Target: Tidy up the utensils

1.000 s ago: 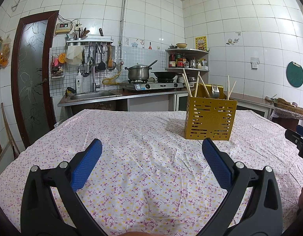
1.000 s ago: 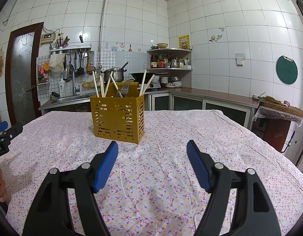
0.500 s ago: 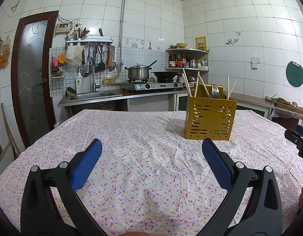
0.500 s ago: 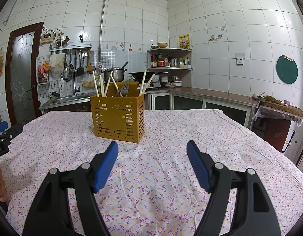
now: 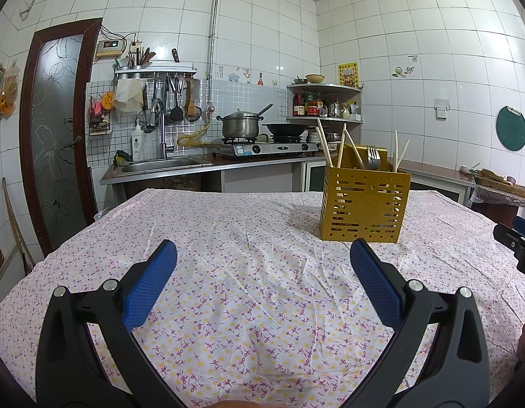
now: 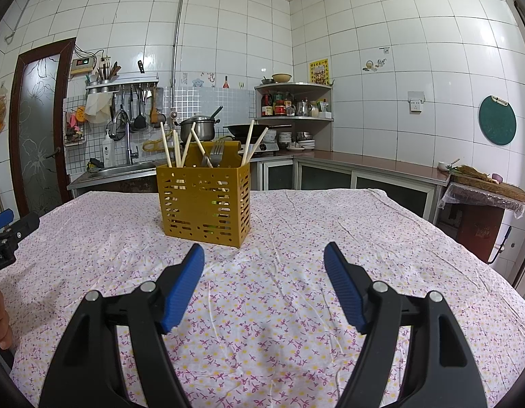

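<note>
Both grippers hover low over the bench (image 5: 228, 224), draped in a flowered cloth (image 6: 296, 224). The left gripper (image 5: 262, 258) has its blue fingers (image 5: 150, 285) spread wide, released, nothing between them. Same story on the right gripper (image 6: 264, 255): fingers (image 6: 184, 285) parted wide, holding nothing.

The yellow slotted utensil holder (image 5: 362, 204) stands upright on the cloth, ahead and to the right of the left gripper, well apart from it. From the right wrist view the holder (image 6: 204, 204) sits ahead and a little left, clear of the fingertips. Inside it, wooden chopsticks (image 6: 167, 148) lean in the left compartment, a metal fork (image 6: 217, 153) stands tines-up in the middle, and more chopsticks poke up at the right end.

Behind the bench, a sink (image 5: 160, 165) and a stove with a lidded pot (image 5: 242, 124).
</note>
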